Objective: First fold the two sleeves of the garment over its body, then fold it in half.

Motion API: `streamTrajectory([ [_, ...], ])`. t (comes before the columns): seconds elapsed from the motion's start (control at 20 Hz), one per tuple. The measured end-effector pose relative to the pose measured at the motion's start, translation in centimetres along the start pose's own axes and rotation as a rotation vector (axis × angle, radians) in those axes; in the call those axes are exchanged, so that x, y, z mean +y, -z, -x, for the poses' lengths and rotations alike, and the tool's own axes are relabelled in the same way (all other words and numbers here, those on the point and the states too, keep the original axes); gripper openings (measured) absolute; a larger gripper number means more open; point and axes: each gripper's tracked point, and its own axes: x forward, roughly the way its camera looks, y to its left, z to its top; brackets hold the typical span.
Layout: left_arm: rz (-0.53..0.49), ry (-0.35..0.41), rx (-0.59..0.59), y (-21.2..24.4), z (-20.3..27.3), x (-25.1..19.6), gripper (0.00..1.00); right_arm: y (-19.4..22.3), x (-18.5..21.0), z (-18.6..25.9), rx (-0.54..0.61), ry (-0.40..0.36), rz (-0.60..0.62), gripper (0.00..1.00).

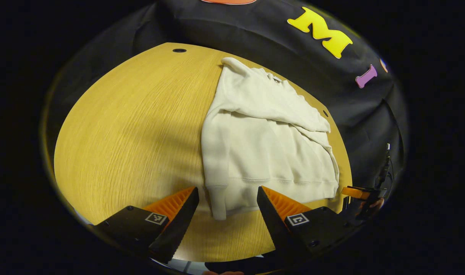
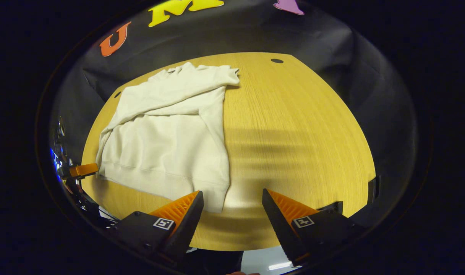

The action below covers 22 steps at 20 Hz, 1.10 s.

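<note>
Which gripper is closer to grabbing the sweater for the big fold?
Probably the left gripper: the sweater lies with its bottom edge between those open fingers. The right gripper faces mostly bare table.

Left hand-held gripper (image 1: 227, 196) and right hand-held gripper (image 2: 232, 199) both gape wide, holding nothing.

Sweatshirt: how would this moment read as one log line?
sweatshirt: sleeves folded, on table | left gripper: open | right gripper: open | half-fold pending
</note>
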Motion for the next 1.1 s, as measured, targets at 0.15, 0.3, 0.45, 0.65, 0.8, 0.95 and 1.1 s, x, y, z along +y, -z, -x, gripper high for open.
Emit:
streamTrajectory([
  [0.15, -0.006, -0.004, 0.018, -0.1, -0.5, -0.1, 0.84, 0.2, 1.4, -1.2, 0.025, -0.004, 0.002, 0.96],
  [0.3, -0.02, -0.027, 0.058, 0.3, -0.7, 0.1, 0.88, 0.6, 2.5, -2.3, 0.061, 0.0, 0.005, 0.97],
  [0.45, -0.022, -0.086, 0.079, 0.2, -0.7, 1.1, 0.72, 0.8, 2.8, -2.9, 0.092, 0.026, 0.032, 0.86],
  [0.65, 0.01, -0.12, 0.083, 0.3, -0.9, 1.6, 0.31, 0.5, 2.8, -2.7, 0.094, 0.014, -0.032, 0.58],
  [0.8, 0.019, -0.079, 0.103, 0.7, -0.9, 0.8, 0.14, 0.1, 2.8, -2.9, 0.113, -0.041, -0.177, 0.24],
  [0.95, 0.044, -0.042, 0.103, 0.5, -0.7, 0.4, 0.06, -0.2, 2.2, -2.8, 0.121, -0.078, -0.288, 0.05],
  [1.1, 0.016, -0.028, 0.079, 0.0, 0.4, 0.0, 0.04, -1.0, 2.4, -1.2, 0.102, -0.135, -0.329, 0.05],
])
